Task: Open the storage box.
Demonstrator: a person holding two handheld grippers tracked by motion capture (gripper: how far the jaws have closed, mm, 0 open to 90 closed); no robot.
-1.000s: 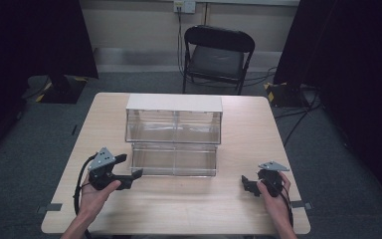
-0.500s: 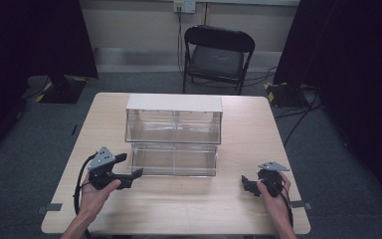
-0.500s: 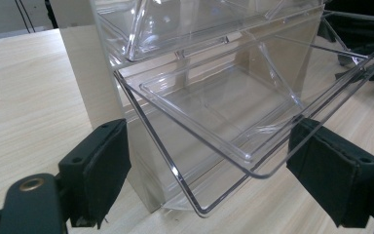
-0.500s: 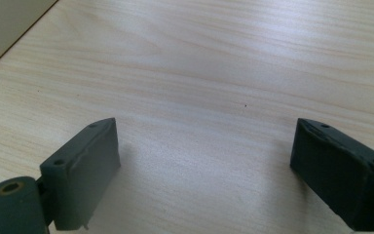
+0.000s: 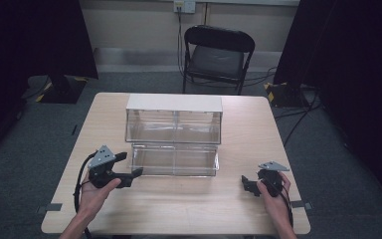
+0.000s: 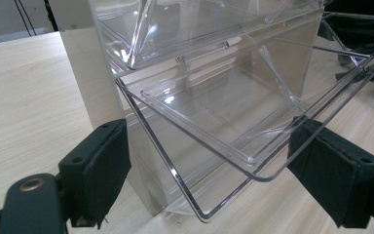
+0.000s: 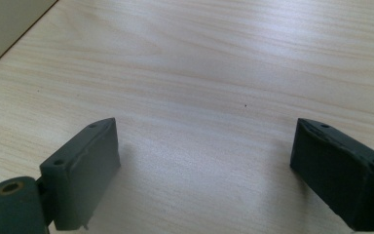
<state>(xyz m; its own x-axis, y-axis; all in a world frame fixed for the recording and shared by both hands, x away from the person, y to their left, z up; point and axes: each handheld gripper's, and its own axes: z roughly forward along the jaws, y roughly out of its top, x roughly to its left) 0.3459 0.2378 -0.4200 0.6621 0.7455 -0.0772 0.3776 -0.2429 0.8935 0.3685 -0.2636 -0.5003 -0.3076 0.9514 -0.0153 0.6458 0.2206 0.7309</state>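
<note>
We are holding our left gripper (image 5: 135,175) at the near left corner of the clear drawer cabinet (image 5: 174,122), and nothing is differing from a second ago: both hands, both tools and the cabinet are sitting exactly where they were. We are reading that as a pause before the work on the drawer begins, not as progress. The cabinet is standing in the middle of the table (image 5: 189,209), its white top toward the chair (image 5: 218,52), and its lower drawer (image 5: 175,159) is jutting out toward us, tipped open. In the left gripper view that drawer (image 6: 224,126) is hanging between and just beyond the jaws, which are spread wide and gripping nothing; whether a pad is brushing the plastic rim we are not able to tell. Our right gripper (image 5: 250,185) is resting near the table's front right edge, well apart from the cabinet, its jaws likewise gaping over bare wood and carrying nothing. We are judging the drawer as the thing in hand, with the left tool best placed to push or grasp its front lip
</note>
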